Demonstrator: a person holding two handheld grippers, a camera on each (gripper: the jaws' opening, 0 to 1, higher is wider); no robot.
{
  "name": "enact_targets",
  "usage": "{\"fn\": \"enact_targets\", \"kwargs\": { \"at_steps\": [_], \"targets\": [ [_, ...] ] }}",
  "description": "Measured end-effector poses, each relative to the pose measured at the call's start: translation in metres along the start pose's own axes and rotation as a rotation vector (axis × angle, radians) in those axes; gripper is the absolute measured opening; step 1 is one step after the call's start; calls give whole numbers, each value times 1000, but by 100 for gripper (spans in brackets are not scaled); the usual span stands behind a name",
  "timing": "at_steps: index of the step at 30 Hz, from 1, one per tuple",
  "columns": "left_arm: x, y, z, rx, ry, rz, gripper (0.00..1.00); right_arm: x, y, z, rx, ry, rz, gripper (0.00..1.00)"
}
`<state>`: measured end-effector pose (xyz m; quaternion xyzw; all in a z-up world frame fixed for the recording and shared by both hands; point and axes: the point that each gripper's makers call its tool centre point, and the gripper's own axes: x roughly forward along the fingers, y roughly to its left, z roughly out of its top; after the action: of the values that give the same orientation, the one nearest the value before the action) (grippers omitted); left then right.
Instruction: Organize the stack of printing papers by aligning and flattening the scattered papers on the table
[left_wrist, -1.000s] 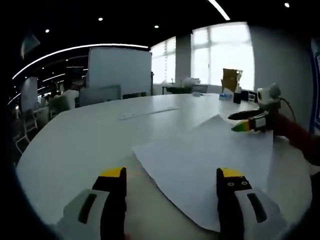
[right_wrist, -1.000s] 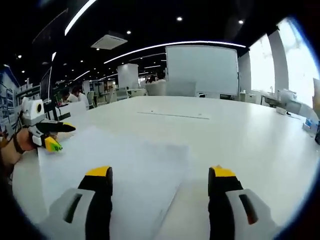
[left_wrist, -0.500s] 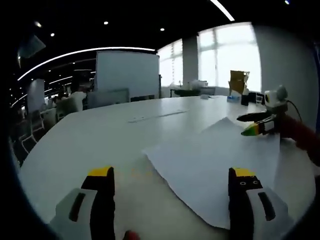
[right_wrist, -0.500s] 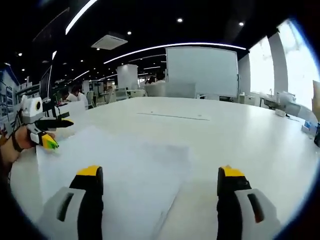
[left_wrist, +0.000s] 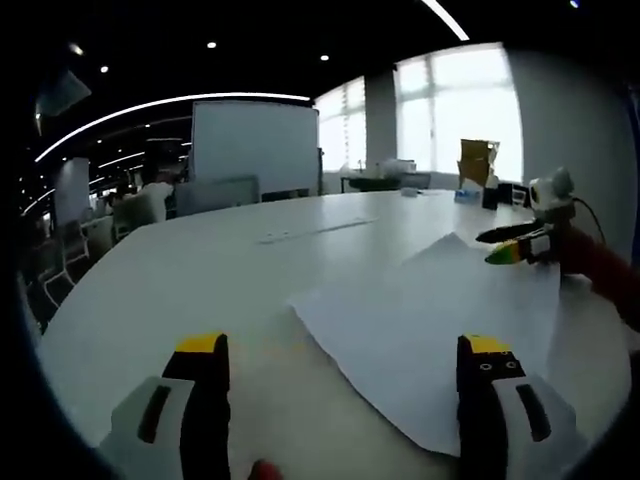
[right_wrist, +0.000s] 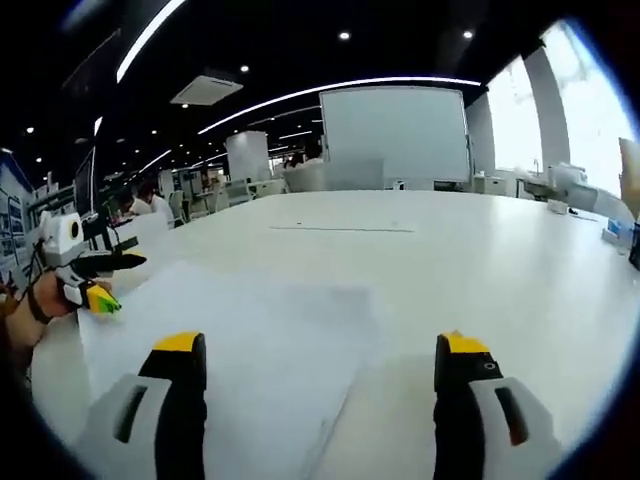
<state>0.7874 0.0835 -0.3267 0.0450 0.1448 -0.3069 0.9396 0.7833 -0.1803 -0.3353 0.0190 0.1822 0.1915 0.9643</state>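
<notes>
A loose stack of white printing papers lies skewed on the white table, its corners fanned out. My left gripper hovers open at the stack's near edge, its right jaw over the paper and its left jaw over bare table. In the right gripper view the papers spread under my right gripper, which is open above them. The left gripper appears at that view's left, at the stack's far corner. The right gripper appears at the right of the left gripper view, over the stack's far corner.
A long flat strip lies farther out on the table. A whiteboard stands beyond the table, with chairs and office desks behind. Boxes and small items sit by the bright windows. A hand and sleeve hold the right gripper.
Both grippers' jaws have spread wider than a second ago. The right gripper view has tipped slightly. The papers lie as before.
</notes>
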Motion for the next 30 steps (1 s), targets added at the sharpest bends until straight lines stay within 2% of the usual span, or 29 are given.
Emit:
{"fn": "enact_targets", "kwargs": {
  "at_steps": [13, 30],
  "targets": [
    [-2, -5, -1, 8, 0, 4, 97, 1, -1, -1, 14, 6, -3, 90],
    [-7, -2, -3, -1, 2, 20, 96, -5, -7, 6, 73, -30, 2, 90]
  ]
}}
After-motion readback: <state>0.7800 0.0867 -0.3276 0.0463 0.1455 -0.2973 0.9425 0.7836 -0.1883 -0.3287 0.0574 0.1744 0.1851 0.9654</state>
